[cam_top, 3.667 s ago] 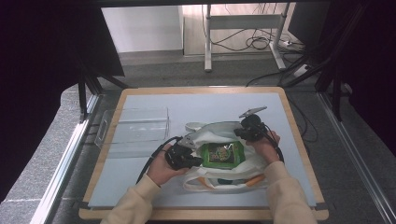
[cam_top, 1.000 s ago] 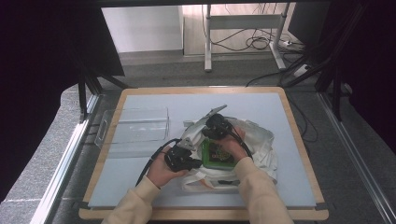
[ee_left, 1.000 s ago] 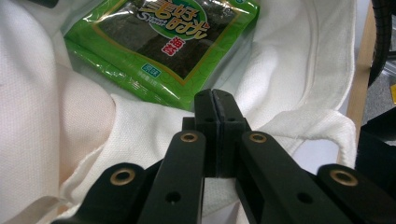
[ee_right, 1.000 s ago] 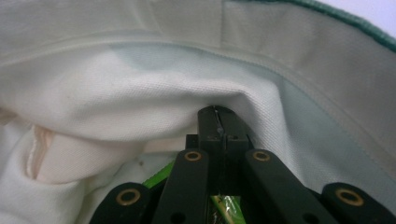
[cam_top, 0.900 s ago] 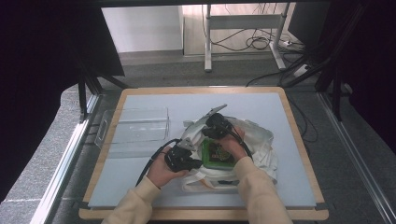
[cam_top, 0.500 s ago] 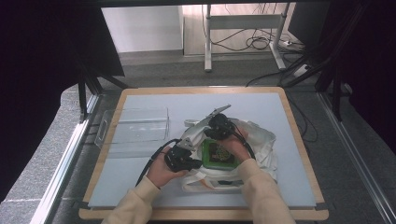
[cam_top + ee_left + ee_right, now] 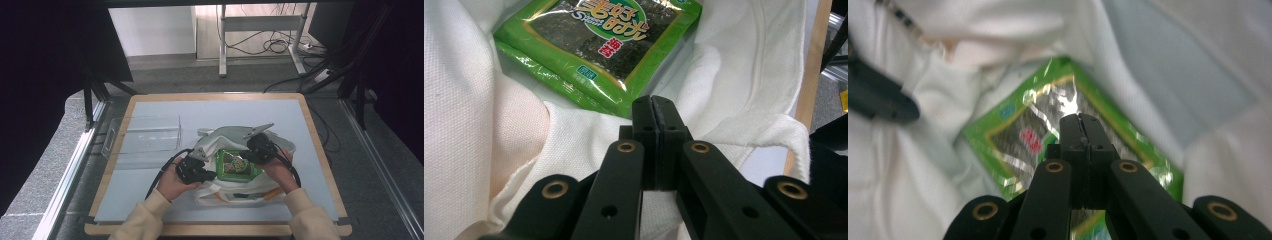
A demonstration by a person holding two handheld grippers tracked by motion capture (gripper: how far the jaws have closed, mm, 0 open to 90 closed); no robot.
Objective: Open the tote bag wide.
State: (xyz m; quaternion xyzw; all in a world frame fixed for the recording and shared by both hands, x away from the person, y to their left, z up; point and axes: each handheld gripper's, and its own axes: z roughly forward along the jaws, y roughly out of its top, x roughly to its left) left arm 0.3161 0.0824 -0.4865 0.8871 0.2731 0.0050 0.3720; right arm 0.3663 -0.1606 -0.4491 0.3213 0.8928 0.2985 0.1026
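Inside one white bag (image 7: 235, 187) lies one green seaweed packet (image 7: 234, 164), two grippers closed

A bright green packet (image 7: 596, 42) is shown, printed with a dark, speckled panel framed by a thin yellow line, a green-and-yellow oval logo and a small red label. The cloth bag (image 7: 235, 187) is white, with orange trim at its lower edge. Both grippers (image 7: 655, 107) (image 7: 1082, 125) are black, fitted with brass-coloured rivets. The table surface (image 7: 165, 107) is pale blue-grey, edged in light wood.
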